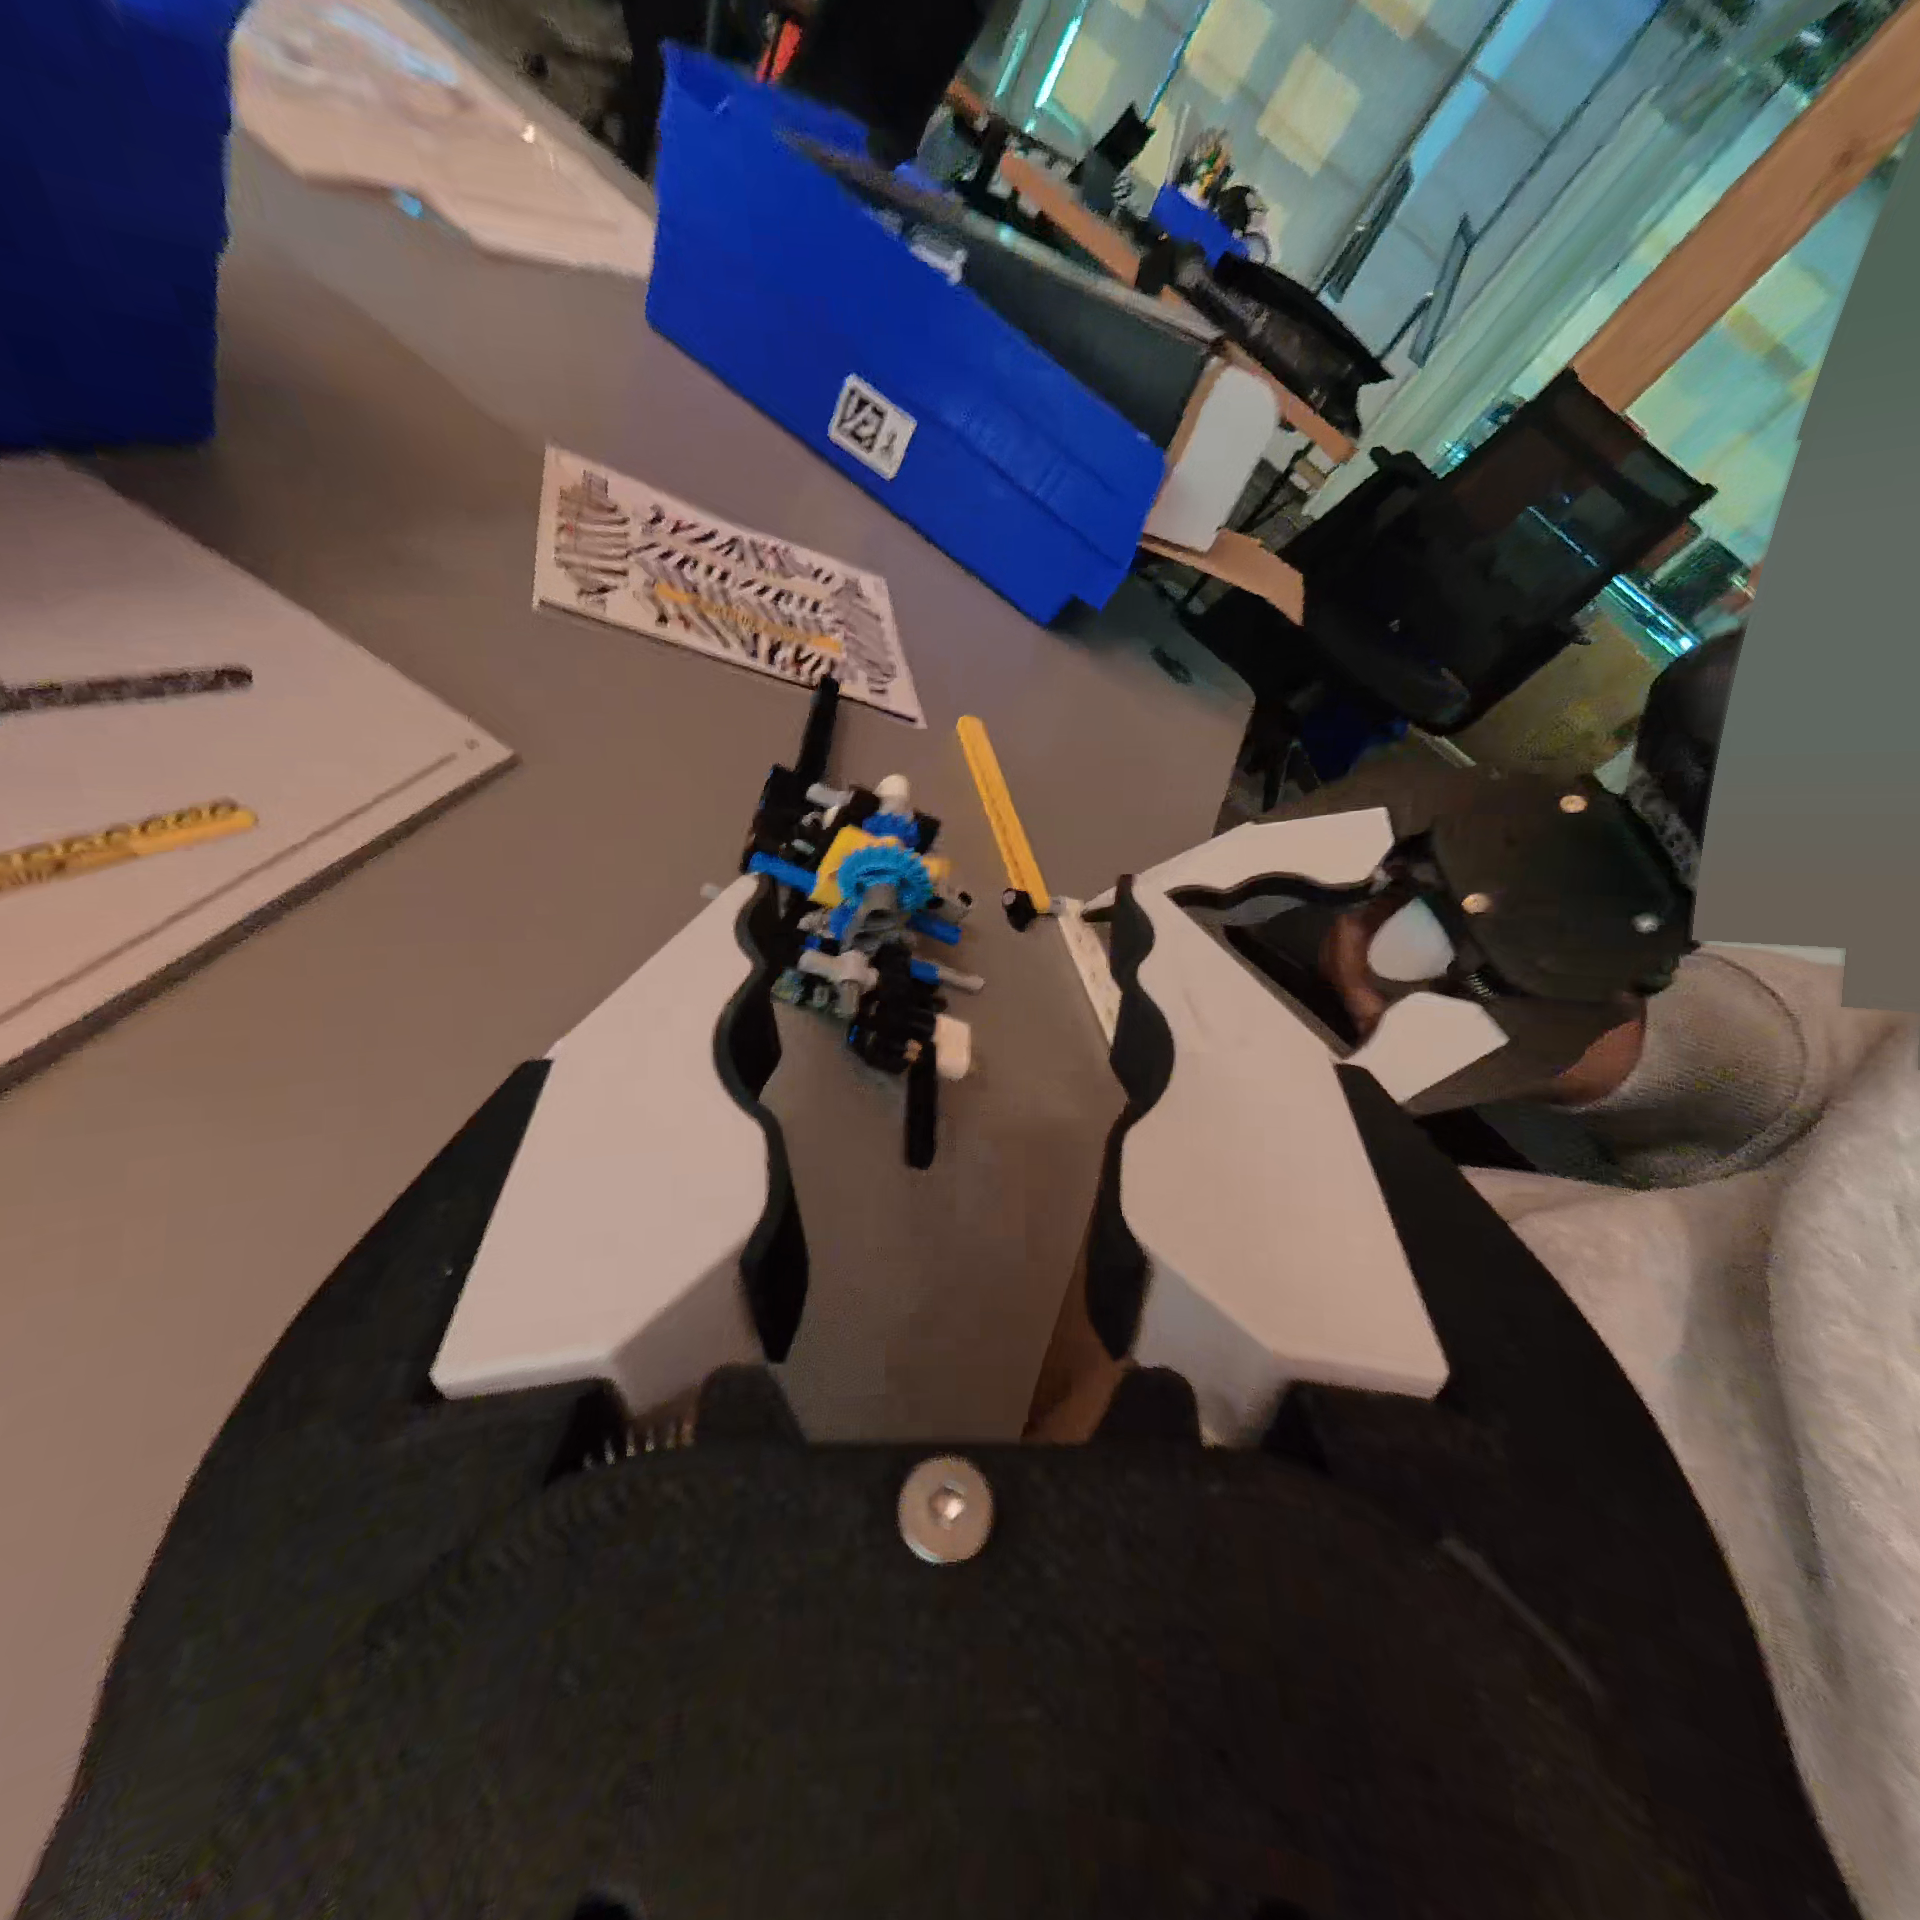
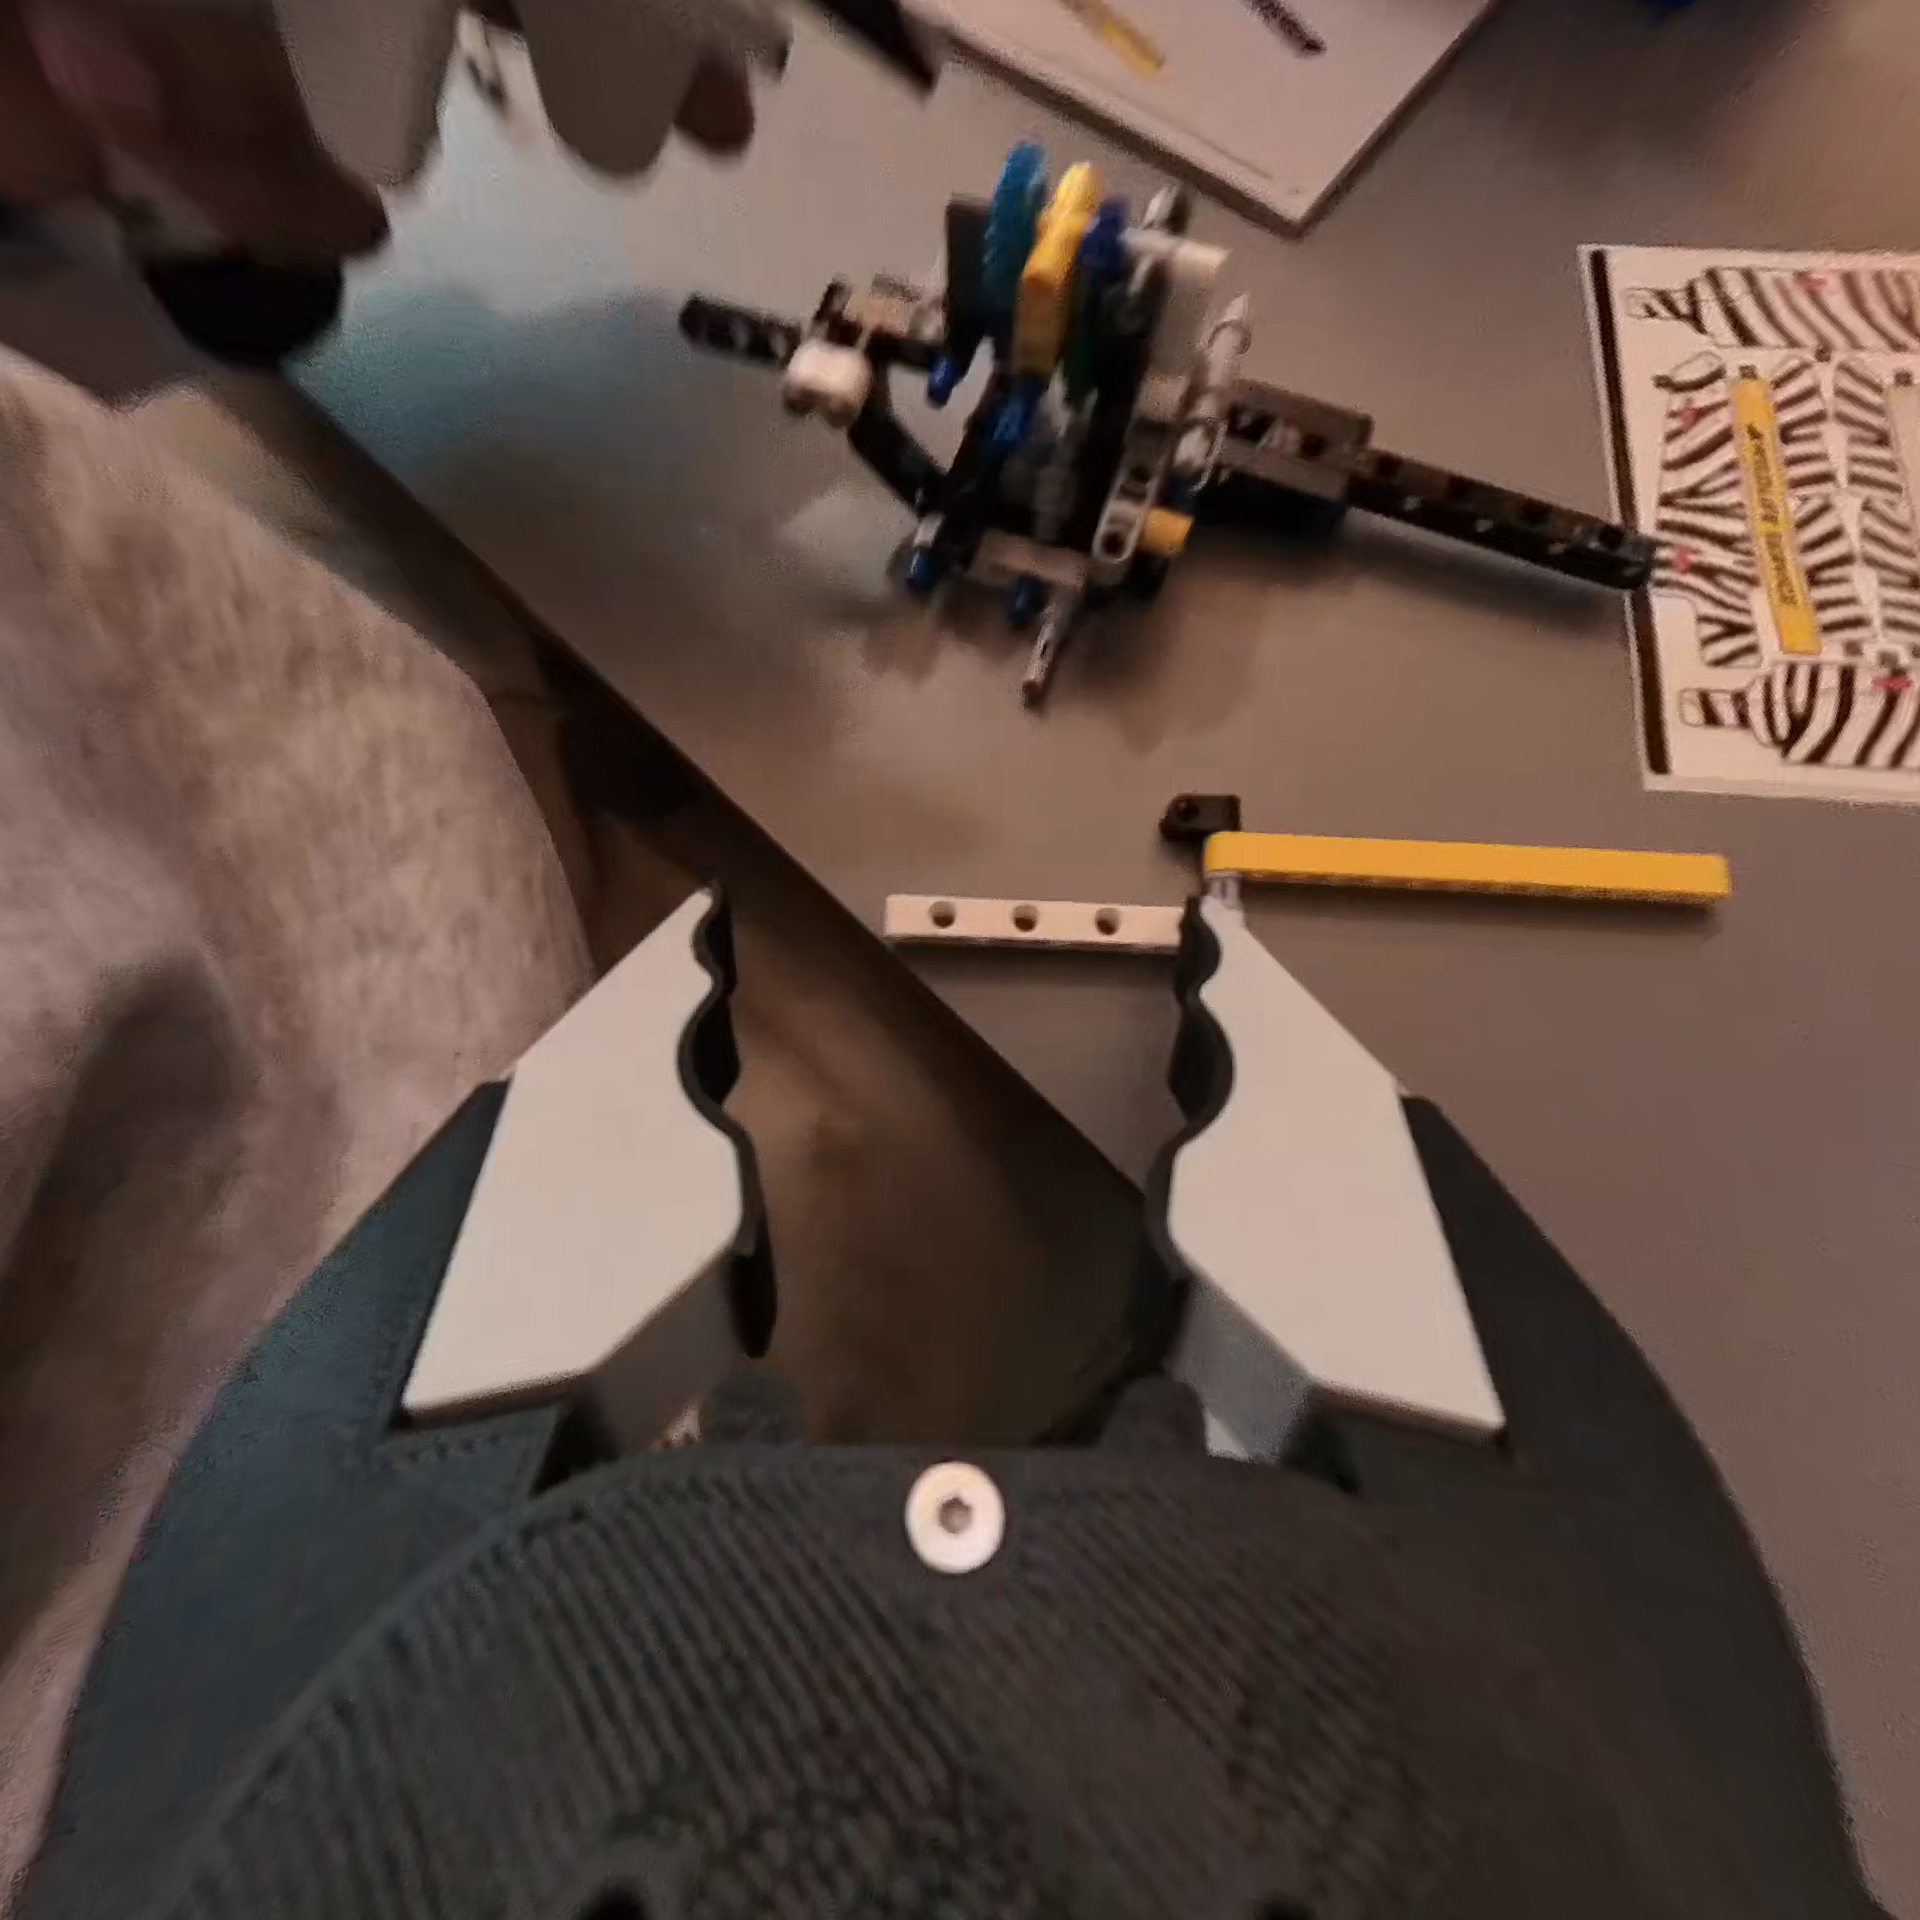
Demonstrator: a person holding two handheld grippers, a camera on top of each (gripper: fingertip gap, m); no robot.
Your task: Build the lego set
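Observation:
A partly built lego assembly (image 1: pixel 862 914) of black, blue, yellow and grey parts stands on the grey table (image 1: pixel 499 1018). My left gripper (image 1: pixel 935 904) is open and empty, with the assembly between its fingertips, close to the left one. A yellow beam (image 1: pixel 997 810), a small black pin (image 1: pixel 1023 909) and a white beam (image 1: pixel 1091 956) lie just right of it. My right gripper (image 2: pixel 956 914) is open and empty at the table edge. The white beam (image 2: pixel 1029 920) lies across its tips, with the yellow beam (image 2: pixel 1465 873) and black pin (image 2: pixel 1200 816) just beyond. The assembly (image 2: pixel 1060 416) stands farther off.
A zebra-striped sticker sheet (image 1: pixel 717 592) lies behind the assembly, and an open instruction booklet (image 1: pixel 208 779) lies at the left. A blue bin (image 1: pixel 894 343) stands at the back. The table edge (image 2: pixel 831 914) runs diagonally under my right gripper. A person's grey sleeve (image 2: pixel 208 727) is at the left. Tip to tip, the grippers are about 12 cm apart.

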